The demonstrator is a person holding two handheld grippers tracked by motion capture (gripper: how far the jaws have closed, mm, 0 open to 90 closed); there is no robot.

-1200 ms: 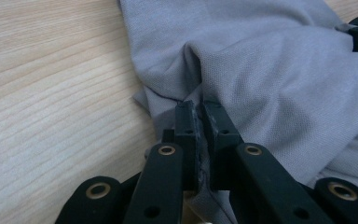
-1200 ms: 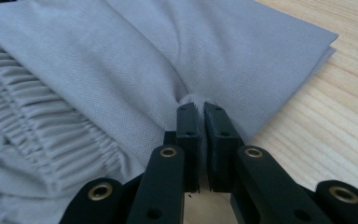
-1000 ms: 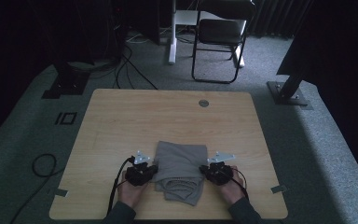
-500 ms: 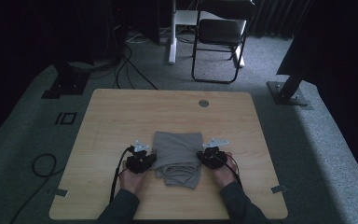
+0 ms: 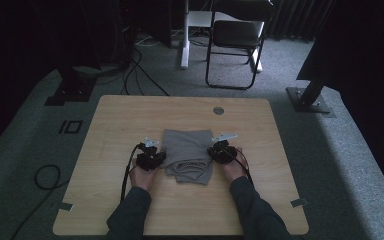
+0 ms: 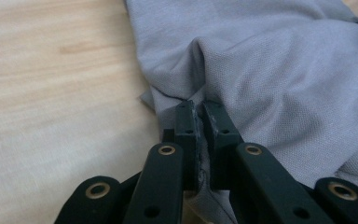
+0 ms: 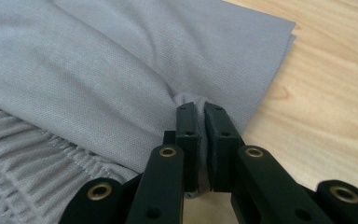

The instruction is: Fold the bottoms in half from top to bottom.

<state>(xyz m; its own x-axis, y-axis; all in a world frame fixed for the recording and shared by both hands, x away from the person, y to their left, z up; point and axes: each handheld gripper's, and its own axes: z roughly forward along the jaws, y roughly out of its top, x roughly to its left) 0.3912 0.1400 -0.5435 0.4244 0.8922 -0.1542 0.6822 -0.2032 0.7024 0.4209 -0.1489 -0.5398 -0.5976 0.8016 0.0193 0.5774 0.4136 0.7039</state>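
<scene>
Nearest us, our two forearms enter from the table's near edge, each hand carrying a gripper. The left gripper (image 5: 152, 159) is clamped on the left edge of the grey garment (image 5: 189, 152), its jaws nearly together with a pinch of knit fabric puckered between the pads (image 6: 186, 122); the right gripper (image 5: 220, 151) pinches the opposite edge in the same way, the cloth gathered into a small ridge at its pads (image 7: 187, 122). We judge that the paired, symmetrical grips at either side let us carry a fold across evenly, so that the layers stay aligned. The garment lies partly folded near the middle of the wooden table (image 5: 130, 120), its ribbed elastic band (image 7: 23, 154) bunched at the near end beneath the smooth upper layer. Beyond it the tabletop carries a round cable grommet (image 5: 218, 110), and farther off a folding chair (image 5: 235, 40) stands on the grey carpet.
</scene>
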